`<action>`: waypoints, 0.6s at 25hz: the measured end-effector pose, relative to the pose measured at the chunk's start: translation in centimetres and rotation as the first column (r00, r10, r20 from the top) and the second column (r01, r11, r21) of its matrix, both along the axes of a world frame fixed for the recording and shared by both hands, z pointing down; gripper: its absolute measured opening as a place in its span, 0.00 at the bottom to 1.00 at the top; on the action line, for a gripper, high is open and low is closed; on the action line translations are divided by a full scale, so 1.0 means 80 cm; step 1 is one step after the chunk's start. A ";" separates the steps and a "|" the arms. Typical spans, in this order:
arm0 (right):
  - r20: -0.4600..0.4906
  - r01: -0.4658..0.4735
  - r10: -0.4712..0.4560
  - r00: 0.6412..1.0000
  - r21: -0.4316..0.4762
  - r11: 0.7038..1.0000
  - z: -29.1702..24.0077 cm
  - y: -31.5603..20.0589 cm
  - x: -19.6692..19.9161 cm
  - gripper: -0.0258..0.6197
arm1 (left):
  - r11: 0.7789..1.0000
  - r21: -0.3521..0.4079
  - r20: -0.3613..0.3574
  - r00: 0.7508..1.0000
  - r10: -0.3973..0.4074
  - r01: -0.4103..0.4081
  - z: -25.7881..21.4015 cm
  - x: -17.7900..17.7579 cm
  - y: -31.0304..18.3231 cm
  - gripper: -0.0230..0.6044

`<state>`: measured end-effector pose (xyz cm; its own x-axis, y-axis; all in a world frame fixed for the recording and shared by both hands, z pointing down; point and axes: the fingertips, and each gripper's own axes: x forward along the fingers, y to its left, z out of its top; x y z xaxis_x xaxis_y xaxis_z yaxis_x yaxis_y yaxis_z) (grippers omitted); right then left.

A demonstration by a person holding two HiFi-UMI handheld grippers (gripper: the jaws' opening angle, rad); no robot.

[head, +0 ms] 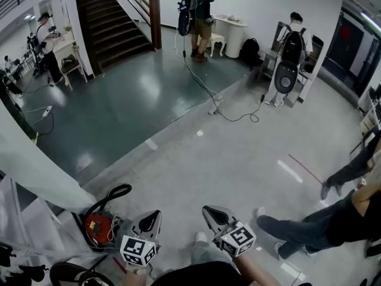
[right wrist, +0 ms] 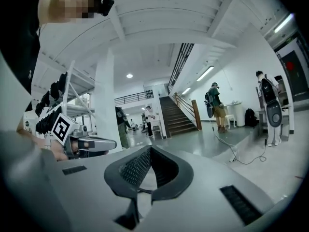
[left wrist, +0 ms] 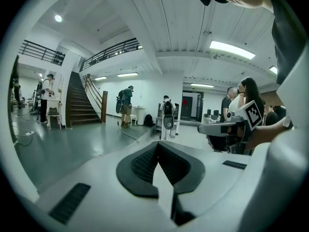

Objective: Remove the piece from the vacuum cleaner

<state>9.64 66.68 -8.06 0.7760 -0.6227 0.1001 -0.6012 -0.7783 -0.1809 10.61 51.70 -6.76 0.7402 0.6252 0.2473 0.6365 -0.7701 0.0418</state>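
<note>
red vacuum cleaner [head: 98, 225] sits on the grey floor [head: 238, 159] at lower left of the head view. its body lies inside the loop of its black hose [head: 113, 192], and the loop's long axis runs up and to the right. the removable piece is too small to make out. left gripper [head: 150, 221] hangs just right of the vacuum, jaws pressed together on nothing. right gripper [head: 215, 214] is beside it, jaws pressed together too, empty. both point forward across the room.

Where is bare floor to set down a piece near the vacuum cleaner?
Pale floor straight ahead, between the vacuum cleaner at left and a person's legs at right. Crowded: lower left, around the hose.
</note>
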 end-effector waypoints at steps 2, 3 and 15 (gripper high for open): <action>0.009 0.046 -0.046 0.999 0.009 0.999 0.000 -0.002 0.040 0.08 | 0.999 0.010 0.008 0.999 -0.045 0.045 -0.001 0.035 -0.001 0.07; 0.016 0.071 -0.071 0.997 0.010 0.997 0.001 -0.003 0.059 0.08 | 0.997 0.008 0.014 0.997 -0.072 0.072 -0.002 0.051 -0.002 0.07; 0.057 0.420 -0.420 0.906 0.015 0.907 0.016 -0.108 0.194 0.08 | 0.911 0.012 0.041 0.910 -0.412 0.412 0.004 0.124 -0.085 0.07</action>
<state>25.13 58.01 -6.79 0.4354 -0.8901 0.1347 -0.8608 -0.4555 -0.2270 20.56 44.89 -6.44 0.9208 0.2662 0.2851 0.2603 -0.9637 0.0589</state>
